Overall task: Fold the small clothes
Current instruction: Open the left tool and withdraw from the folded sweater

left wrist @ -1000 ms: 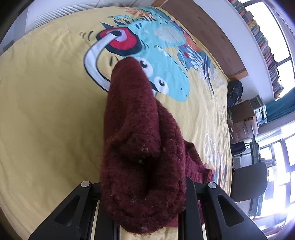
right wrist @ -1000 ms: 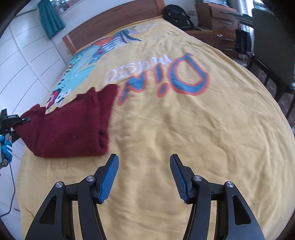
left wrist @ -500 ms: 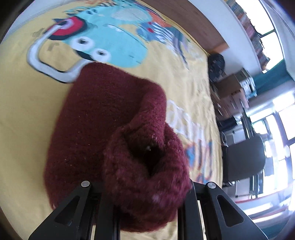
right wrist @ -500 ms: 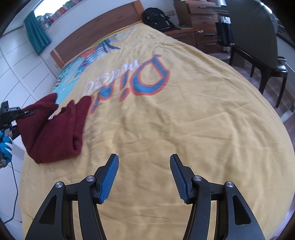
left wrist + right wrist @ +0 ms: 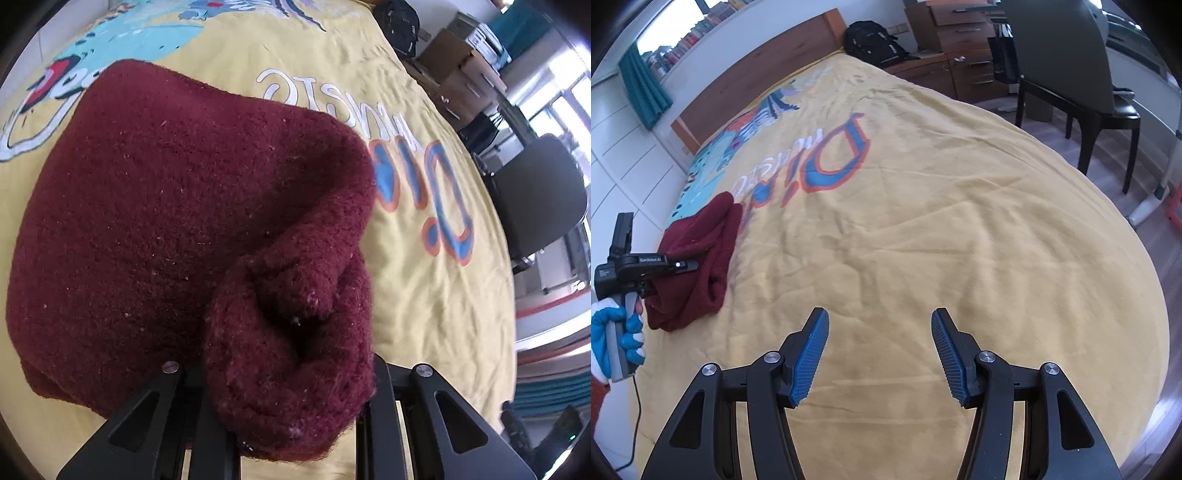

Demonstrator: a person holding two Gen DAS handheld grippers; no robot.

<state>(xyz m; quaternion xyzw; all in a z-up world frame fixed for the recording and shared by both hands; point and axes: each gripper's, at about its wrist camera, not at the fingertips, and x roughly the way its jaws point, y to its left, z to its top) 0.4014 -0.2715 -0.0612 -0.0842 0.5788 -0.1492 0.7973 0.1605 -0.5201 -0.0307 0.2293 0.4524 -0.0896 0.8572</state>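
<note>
Left gripper [image 5: 687, 264] clamped on maroon knit [image 5: 177, 221], gloved hand [image 5: 617, 332] on handle; right gripper [image 5: 880, 354] jaws apart, empty.

Sweater [image 5: 698, 254] on the bed [image 5: 923, 229], near its left edge, folded over on itself. Left gripper [image 5: 683, 264] at the sweater's near left side, a bunched fold clamped between its jaws. Right gripper [image 5: 881, 354] above the bed's near middle, well right of the sweater, jaws apart around nothing. Headboard [image 5: 764, 74] at the far end; backpack [image 5: 875, 40] and drawers [image 5: 960, 44] beyond the far right corner. Chair [image 5: 1071, 85] right of the bed, on the floor [image 5: 1167, 236].
</note>
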